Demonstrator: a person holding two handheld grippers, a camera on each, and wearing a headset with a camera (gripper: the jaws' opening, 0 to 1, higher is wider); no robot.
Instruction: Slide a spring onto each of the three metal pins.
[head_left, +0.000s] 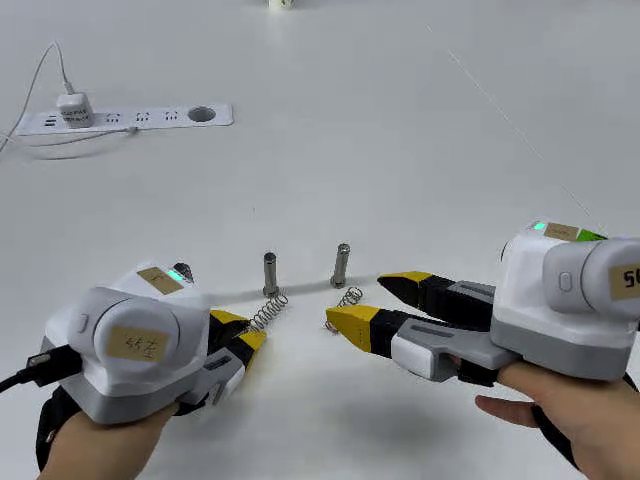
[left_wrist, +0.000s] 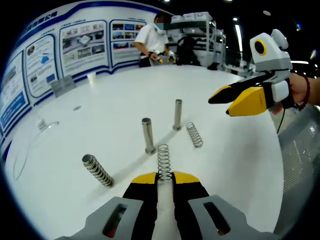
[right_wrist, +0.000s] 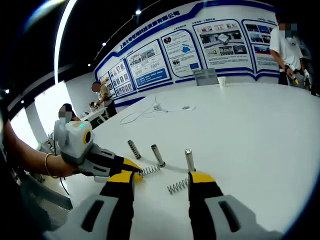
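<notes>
left tongs (left_wrist: 164, 176) pinching spring (left_wrist: 163, 159), right tongs (right_wrist: 162, 176) spread wide

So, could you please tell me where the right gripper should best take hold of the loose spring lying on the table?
Probably around its middle coils, squeezing across its width. The spring lies flat on its side near the foot of a bare pin, so come from the near side, away from the pin. The right gripper is open, with the spring just ahead of its tips.

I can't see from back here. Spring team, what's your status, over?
Left gripper shut on held spring, facing near pin. Right gripper open at loose spring by far pin. Sprung pin done. Nothing in the way.
</notes>
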